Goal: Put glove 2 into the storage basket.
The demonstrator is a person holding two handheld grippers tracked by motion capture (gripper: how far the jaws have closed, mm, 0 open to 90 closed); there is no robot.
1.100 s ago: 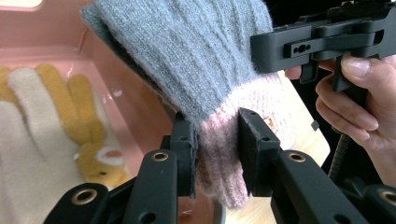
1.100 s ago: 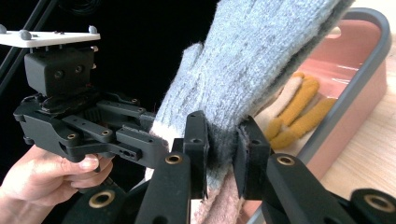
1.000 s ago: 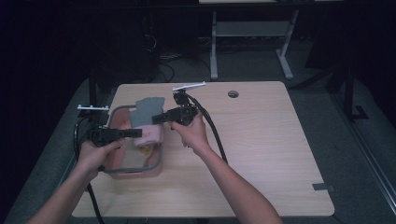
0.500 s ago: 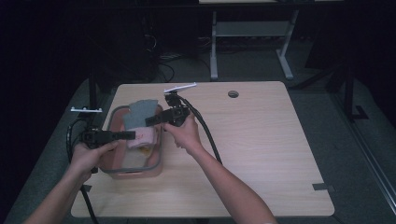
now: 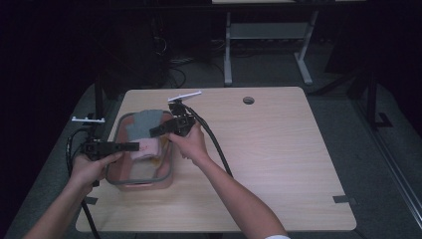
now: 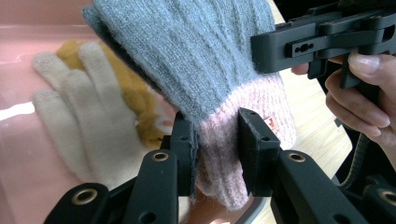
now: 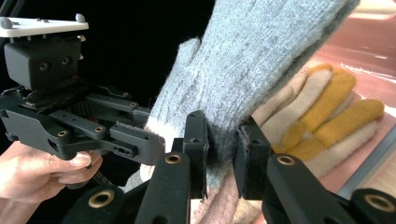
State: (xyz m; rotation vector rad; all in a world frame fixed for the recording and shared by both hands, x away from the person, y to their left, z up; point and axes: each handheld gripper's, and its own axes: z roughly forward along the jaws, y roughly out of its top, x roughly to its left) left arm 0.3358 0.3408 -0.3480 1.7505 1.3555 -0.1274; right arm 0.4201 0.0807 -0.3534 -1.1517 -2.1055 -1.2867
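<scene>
Matte black handheld grippers, bare forearms

Left gripper [image 6: 215, 140] and right gripper [image 7: 223, 149] show brass-ringed pivots, trailing black cables, white top plates.

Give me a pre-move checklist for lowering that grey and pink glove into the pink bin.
1. Left gripper clamped on the pink cuff of the grey and pink glove: ok.
2. Right gripper clamped on the glove's grey knit: ok.
3. Glove held over the pink bin: ok.
4. Room in the bin beside the cream glove and yellow glove: ok.
5. Glove clear of the bin floor: cannot tell.
</scene>
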